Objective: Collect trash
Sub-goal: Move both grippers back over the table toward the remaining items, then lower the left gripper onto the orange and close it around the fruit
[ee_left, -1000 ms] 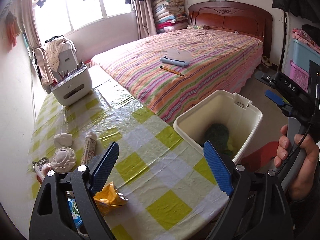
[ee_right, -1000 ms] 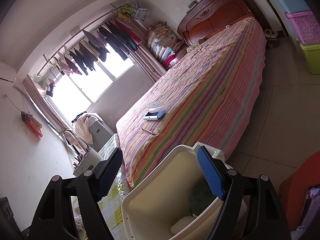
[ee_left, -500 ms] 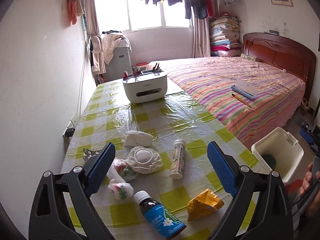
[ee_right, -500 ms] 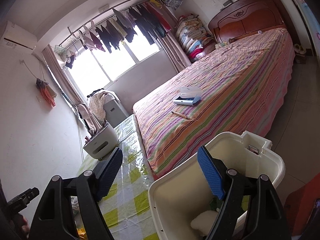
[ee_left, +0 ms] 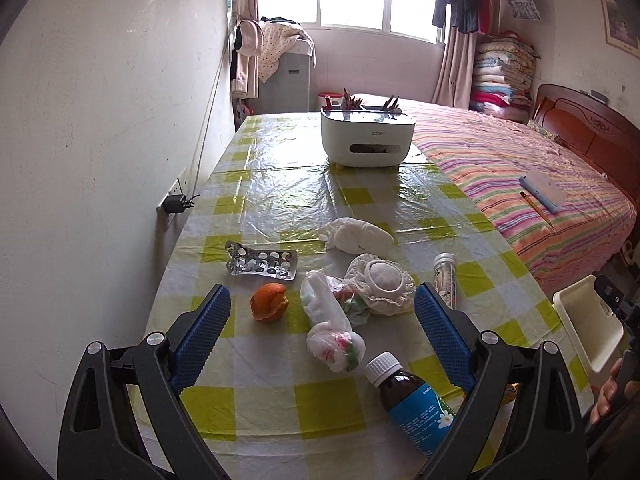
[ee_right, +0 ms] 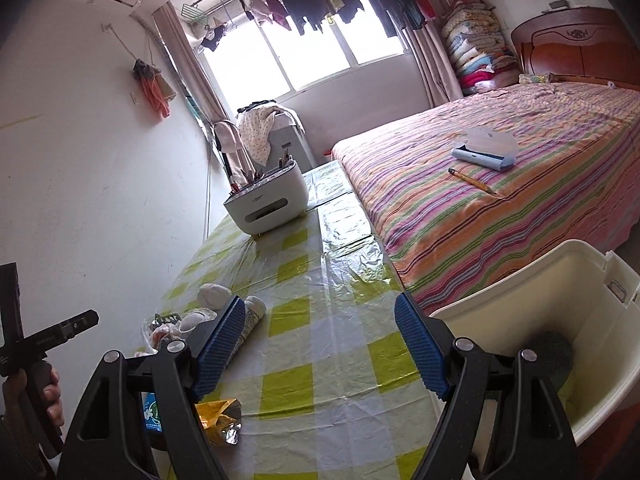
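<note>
My left claw [ee_left: 322, 336] hangs over the near end of the table [ee_left: 280, 184], its blue pads spread wide with nothing gripped between them. Under it lies the trash: an orange peel [ee_left: 269, 302] to the left, a knotted white plastic bag [ee_left: 334, 334] in the middle, and just right of that a round pad in a lacy cover [ee_left: 380, 282]. A used blister pack [ee_left: 262, 266] sits a little farther off on the left, a crumpled white tissue [ee_left: 356, 236] beyond the lacy pad, and a clear tube [ee_left: 444, 276] lies on the right near my right pad. A brown medicine bottle [ee_left: 412, 400] with a white cap and blue label lies on its side at the near edge. At the far end of the table stands a white organizer box [ee_left: 366, 140]. My right claw [ee_right: 320, 350] also stands apart and empty, above the near right part of the table. Below its left finger I see a crumpled yellow foil wrapper [ee_right: 220, 418], resting on the table near the edge. The white bin [ee_right: 520, 292] sits off the table's right side, just beside my right finger, between table and striped bed [ee_right: 500, 200]; something dark green [ee_right: 554, 354] lies inside it. A hand [ee_right: 52, 394] gripping the other handle shows at the near left.
</note>
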### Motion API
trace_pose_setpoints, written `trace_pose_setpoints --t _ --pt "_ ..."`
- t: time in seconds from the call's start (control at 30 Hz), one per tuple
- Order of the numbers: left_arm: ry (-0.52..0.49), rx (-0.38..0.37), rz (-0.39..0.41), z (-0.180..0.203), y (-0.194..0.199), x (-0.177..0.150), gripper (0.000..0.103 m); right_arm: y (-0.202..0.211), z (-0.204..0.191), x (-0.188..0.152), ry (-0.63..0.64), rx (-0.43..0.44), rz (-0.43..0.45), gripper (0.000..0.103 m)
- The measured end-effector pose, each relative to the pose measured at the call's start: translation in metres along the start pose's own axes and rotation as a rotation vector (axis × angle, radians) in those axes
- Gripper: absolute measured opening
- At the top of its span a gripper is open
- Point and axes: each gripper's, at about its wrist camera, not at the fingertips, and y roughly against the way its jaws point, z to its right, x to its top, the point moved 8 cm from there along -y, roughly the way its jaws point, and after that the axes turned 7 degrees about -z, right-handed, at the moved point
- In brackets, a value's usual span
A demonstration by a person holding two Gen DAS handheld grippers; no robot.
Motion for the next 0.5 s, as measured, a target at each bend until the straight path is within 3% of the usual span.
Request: trace_pose_setpoints --t 0.3,0.5 --pt "0.186 -0.042 -0.152 -0.035 -0.042 -0.004 0.092 -0.025 -0.038 -0.014 0.056 0.033 -0.066 0.075" --pt "0.285 -0.053 -0.233 -0.053 -0.067 -0.011 0.091 -0.025 -0.04 -0.018 0.07 0.026 -0.075 0.075"
